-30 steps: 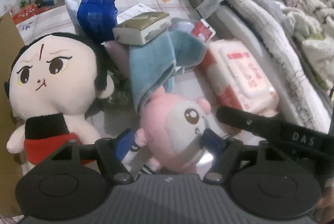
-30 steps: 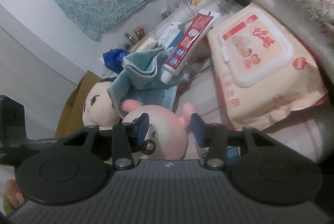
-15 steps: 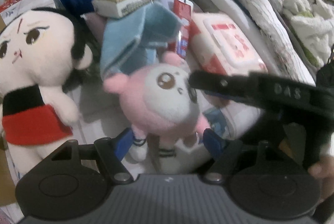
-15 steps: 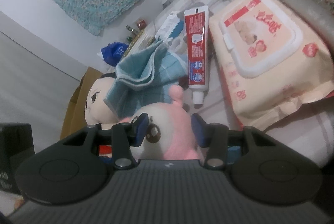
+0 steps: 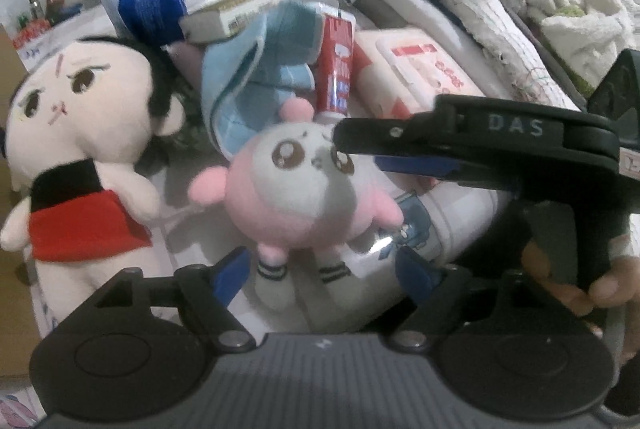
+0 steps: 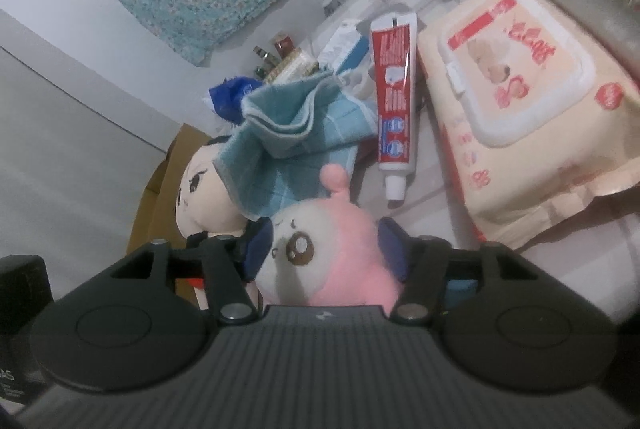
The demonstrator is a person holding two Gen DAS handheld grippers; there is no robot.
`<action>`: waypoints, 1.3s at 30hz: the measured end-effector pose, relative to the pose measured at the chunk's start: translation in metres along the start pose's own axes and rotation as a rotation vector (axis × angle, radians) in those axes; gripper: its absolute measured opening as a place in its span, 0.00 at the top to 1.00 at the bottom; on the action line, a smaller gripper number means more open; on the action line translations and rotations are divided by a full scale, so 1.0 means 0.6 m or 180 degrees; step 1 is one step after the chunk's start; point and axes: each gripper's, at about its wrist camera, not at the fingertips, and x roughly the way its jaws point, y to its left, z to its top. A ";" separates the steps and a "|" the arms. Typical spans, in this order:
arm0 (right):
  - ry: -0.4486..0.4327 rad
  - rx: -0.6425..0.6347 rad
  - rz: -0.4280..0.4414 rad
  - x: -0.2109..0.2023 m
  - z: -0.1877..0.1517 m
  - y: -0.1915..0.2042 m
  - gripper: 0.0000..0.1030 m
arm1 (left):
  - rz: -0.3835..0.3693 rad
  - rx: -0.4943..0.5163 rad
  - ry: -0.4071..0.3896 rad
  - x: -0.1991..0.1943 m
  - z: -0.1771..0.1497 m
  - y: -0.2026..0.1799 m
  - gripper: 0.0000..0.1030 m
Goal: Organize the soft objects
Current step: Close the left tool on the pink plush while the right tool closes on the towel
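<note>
Both pairs of jaws have just been opening, and the pink plush sits more upright and nearer the middle of the left wrist view than a second ago, its face turned to that camera.

Left gripper: blue pads spread wide, one either side of the plush's striped legs, neither pad visibly pressing (a gap shows on each side).

Right gripper: plush head sits between its blue pads, close on both flanks; jaws wider than before, but whether the pads still press the fabric I cannot tell. From the left wrist view its upper black finger crosses just over the plush's head from the right, and the person's hand on the handle shows at lower right.

Only the left view gives the whole doll, black hair, red and black clothes, standing just left of the plush; the right view shows only its face, half covered by the blue towel. Only the left view shows the white soft pack under the plush, and the piled bedding behind.

Right view gives the clearer look at the red toothpaste tube, cap toward the plush, beside the wet-wipes pack.
</note>
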 end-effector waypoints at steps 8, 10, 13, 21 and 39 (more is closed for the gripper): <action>-0.0226 -0.0062 -0.0082 -0.045 0.000 -0.005 0.30 | 0.0108 0.0098 -0.0338 -0.026 -0.006 -0.006 0.17; -0.0214 -0.0065 -0.0092 -0.044 0.001 -0.007 0.28 | 0.0098 0.0123 -0.0357 -0.028 -0.004 -0.010 0.16; -0.0160 -0.0031 -0.0077 -0.037 0.000 -0.010 0.28 | 0.0146 0.0165 -0.0342 -0.026 0.006 -0.015 0.14; -0.0080 0.0007 -0.0052 -0.016 0.001 -0.009 0.28 | 0.0424 0.0365 -0.0354 0.004 0.027 -0.027 0.12; 0.0013 0.0006 -0.0063 0.018 0.010 -0.010 0.27 | 0.0484 0.0390 -0.0160 0.056 0.049 -0.017 0.04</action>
